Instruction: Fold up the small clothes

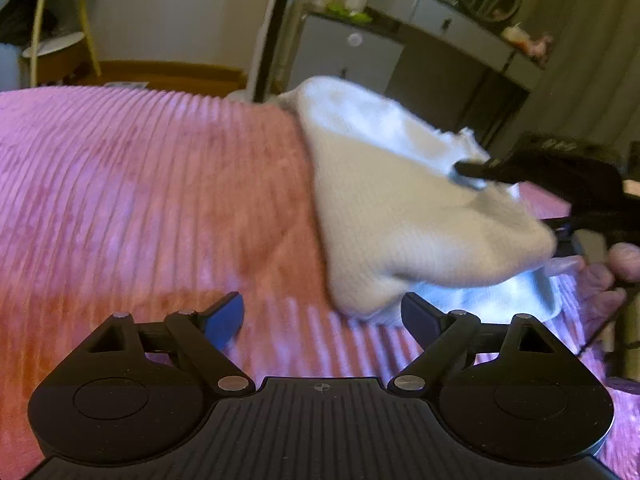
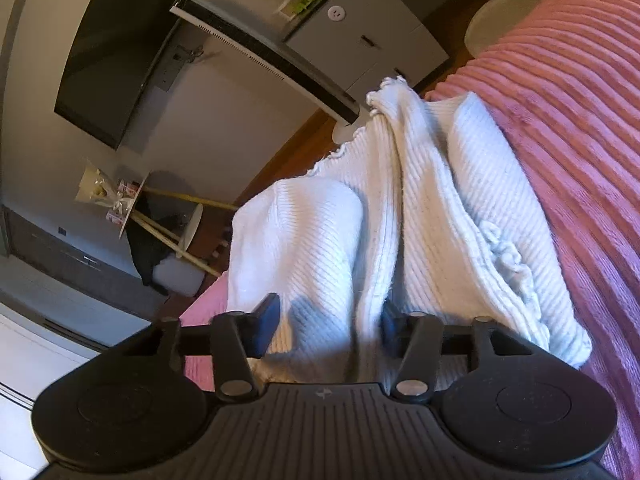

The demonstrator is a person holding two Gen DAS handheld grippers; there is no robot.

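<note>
The pink ribbed blanket covers the bed and fills most of both views. On it lies the white ribbed garment, a small knit piece with a frilled hem, bunched into soft folds rather than lying flat. In the left wrist view it sits at about 2 o'clock from the left gripper, its near edge just beyond the right-hand blue pad.

The left gripper's jaws stand wide apart with only blanket between them; they touch nothing.

The right wrist view shows the garment from close up: 2 rounded folds at 11 o'clock and 1 o'clock, a raised ridge of cloth running up the middle, and a ruffled trim at 2 o'clock. The right gripper has that ridge between its pads, jaws drawn partly together; whether the pads actually press the cloth cannot be told there.

The left wrist view alone shows the right gripper from outside, at 3 o'clock, with a dark fingertip lying on the garment's upper edge, and the person's hand behind it.

The right wrist view alone shows a wall-mounted dark screen at 10 o'clock and a grey cabinet at 12 o'clock.
</note>
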